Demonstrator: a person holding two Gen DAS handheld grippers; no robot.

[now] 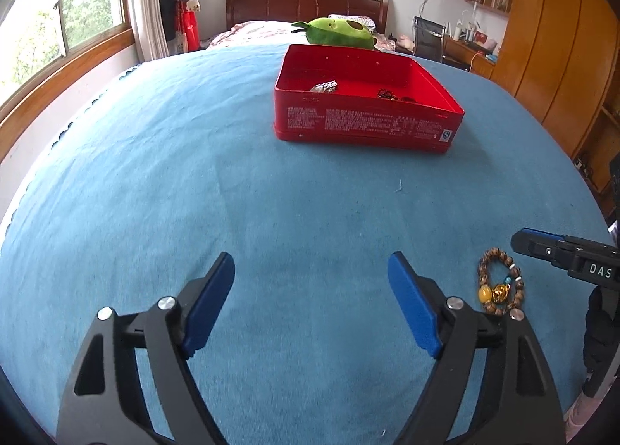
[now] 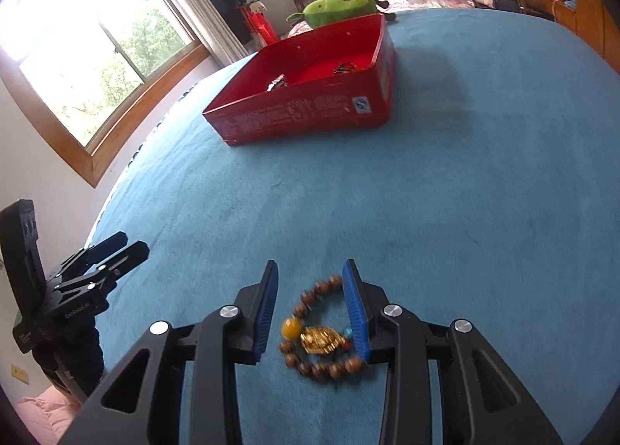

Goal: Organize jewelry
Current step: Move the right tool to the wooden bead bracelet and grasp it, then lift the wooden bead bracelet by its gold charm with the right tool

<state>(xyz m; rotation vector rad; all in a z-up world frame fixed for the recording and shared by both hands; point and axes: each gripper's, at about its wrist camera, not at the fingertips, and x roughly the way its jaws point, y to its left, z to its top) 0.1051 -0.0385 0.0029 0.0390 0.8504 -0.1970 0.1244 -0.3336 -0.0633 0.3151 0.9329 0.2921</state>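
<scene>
Right gripper: jaws spread part way, one blue pad on each side of the bead bracelet; the right pad overlaps the bracelet's right edge, the left pad stands just clear. No pinch visible.
Left gripper: jaws spread wide, nothing between them, only bare blue cloth beneath.
Bead bracelet: brown wooden beads in a ring, lying flat on the cloth, with one amber-yellow bead, a gold charm, and small blue and red beads. Slightly blurred in the right wrist view. In the left wrist view it lies just right of the left gripper's right finger.
Gripper spacing: the right gripper's tip shows at the right edge of the left wrist view, near the bracelet; the left gripper sits well off to the left in the right wrist view.
Blue cloth: covers the whole work surface.
Red tin box: open, well beyond both grippers, printed text on its near wall.
Box contents: a silver piece at left, a dark beaded piece at right.
Green plush toy: behind the box.
</scene>
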